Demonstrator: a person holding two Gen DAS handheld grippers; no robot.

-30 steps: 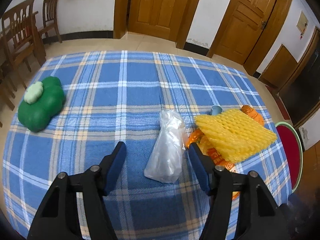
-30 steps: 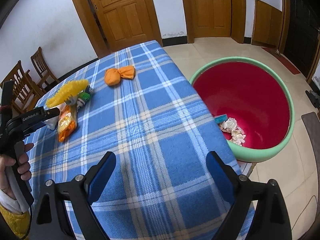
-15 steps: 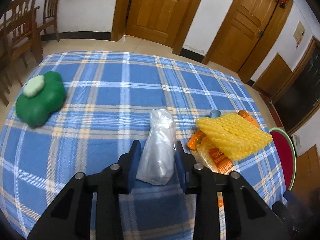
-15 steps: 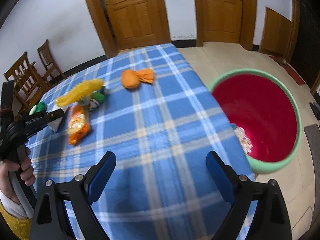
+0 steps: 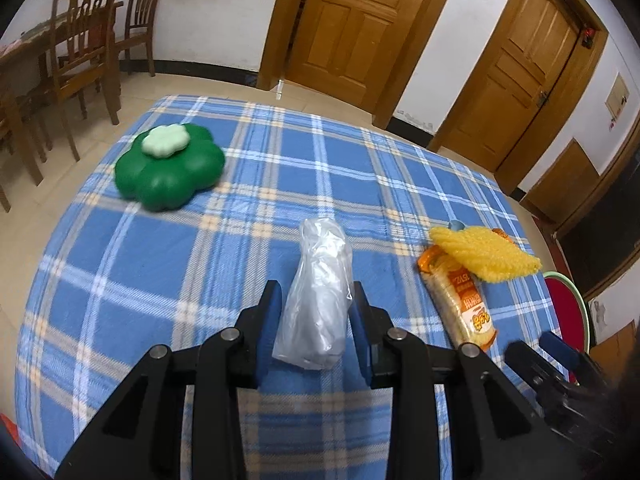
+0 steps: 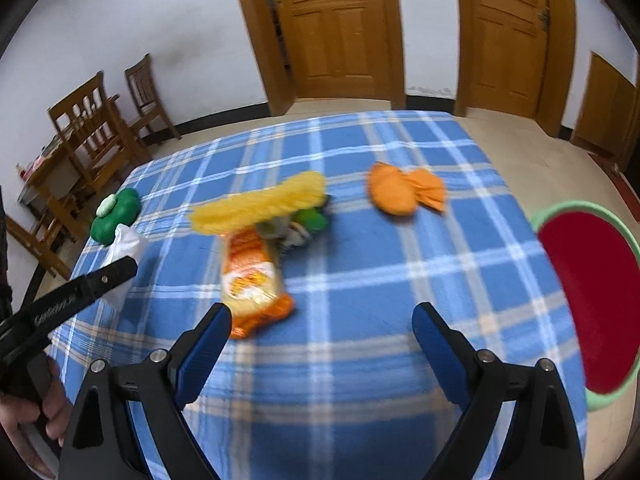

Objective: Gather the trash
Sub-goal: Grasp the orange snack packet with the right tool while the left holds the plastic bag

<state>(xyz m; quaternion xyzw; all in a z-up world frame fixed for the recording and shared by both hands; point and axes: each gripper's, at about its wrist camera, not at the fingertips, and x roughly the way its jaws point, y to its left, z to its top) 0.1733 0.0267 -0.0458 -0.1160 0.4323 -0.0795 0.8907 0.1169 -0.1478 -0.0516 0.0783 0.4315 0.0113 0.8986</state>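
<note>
My left gripper (image 5: pixel 316 312) is shut on a crumpled clear plastic bag (image 5: pixel 318 296) and holds it just above the blue plaid tablecloth (image 5: pixel 280 184). The bag also shows in the right wrist view (image 6: pixel 126 246). To its right lie an orange snack packet (image 5: pixel 460 300) and a yellow foam net (image 5: pixel 484 254). My right gripper (image 6: pixel 322 328) is open and empty over the cloth. Ahead of it are the snack packet (image 6: pixel 252 280), the foam net (image 6: pixel 260 204), a green bottle (image 6: pixel 308 222) and an orange wrapper (image 6: pixel 404 192).
A red bin with a green rim (image 6: pixel 592 292) stands beside the table at the right, also in the left wrist view (image 5: pixel 568 312). A green clover-shaped box (image 5: pixel 170 166) sits at the table's far left. Wooden chairs (image 5: pixel 84 44) stand beyond.
My left gripper closed on the plastic bag and lifted it slightly. My right gripper swung left, from over the bin side toward the snack packet.
</note>
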